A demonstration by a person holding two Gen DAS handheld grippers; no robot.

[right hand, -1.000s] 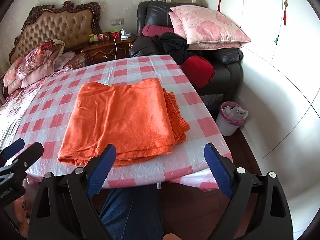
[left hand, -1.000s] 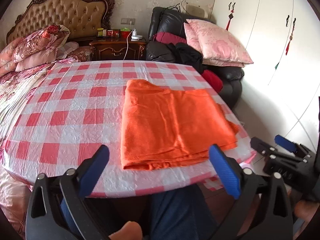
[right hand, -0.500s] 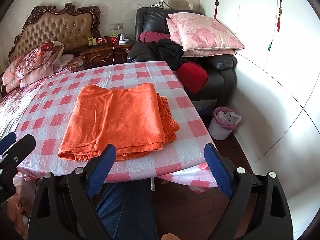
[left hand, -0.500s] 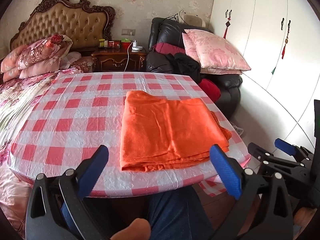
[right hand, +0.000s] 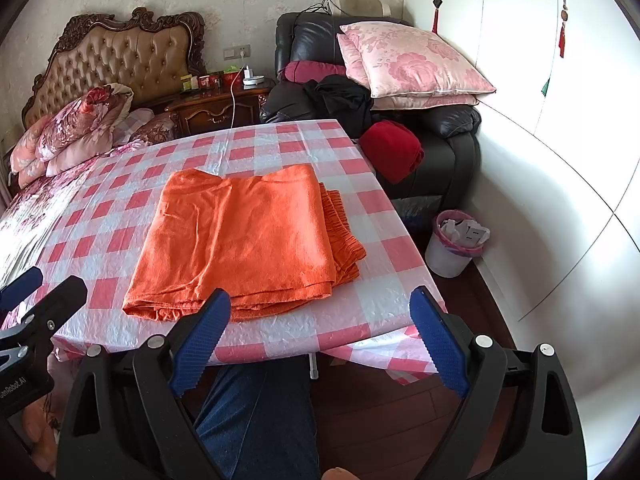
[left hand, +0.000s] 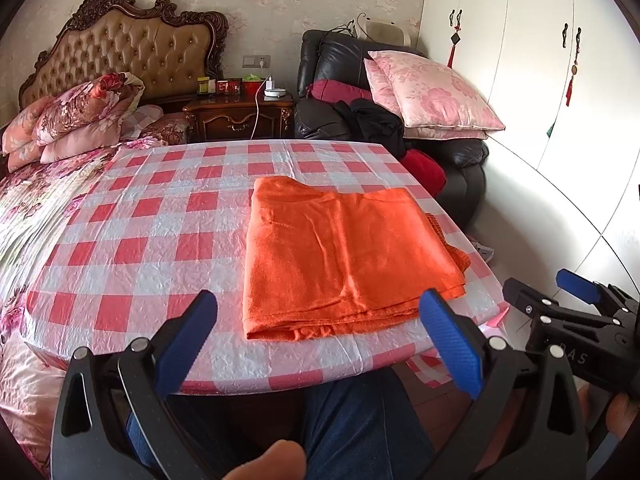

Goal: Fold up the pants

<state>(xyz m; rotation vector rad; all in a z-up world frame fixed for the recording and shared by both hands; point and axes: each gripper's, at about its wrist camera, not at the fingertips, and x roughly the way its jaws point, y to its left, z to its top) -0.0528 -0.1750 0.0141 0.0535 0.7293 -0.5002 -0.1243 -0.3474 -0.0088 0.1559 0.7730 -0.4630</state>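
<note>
The orange pants (left hand: 344, 252) (right hand: 244, 236) lie folded in a flat rectangle on the red-and-white checked table (left hand: 160, 216) (right hand: 380, 304), near its front right corner. A ribbed waistband edge sticks out on the right side of the stack. My left gripper (left hand: 320, 344) is open, held off the table's front edge, nothing between its blue pads. My right gripper (right hand: 320, 340) is open too, back from the front edge and apart from the pants. Each gripper shows at the side of the other's view, the right one (left hand: 560, 300) and the left one (right hand: 40, 292).
A bed (left hand: 32, 200) with floral bedding adjoins the table's left side. A black armchair (right hand: 440, 132) with pink pillows and a red cushion stands behind right. A small bin (right hand: 456, 240) sits on the floor by the white wardrobe. The person's blue-trousered legs (right hand: 260, 412) are below the table edge.
Both grippers have drawn back and up from the table, so the pants and table look smaller and farther. The pants have not moved. Both grippers stay open.
</note>
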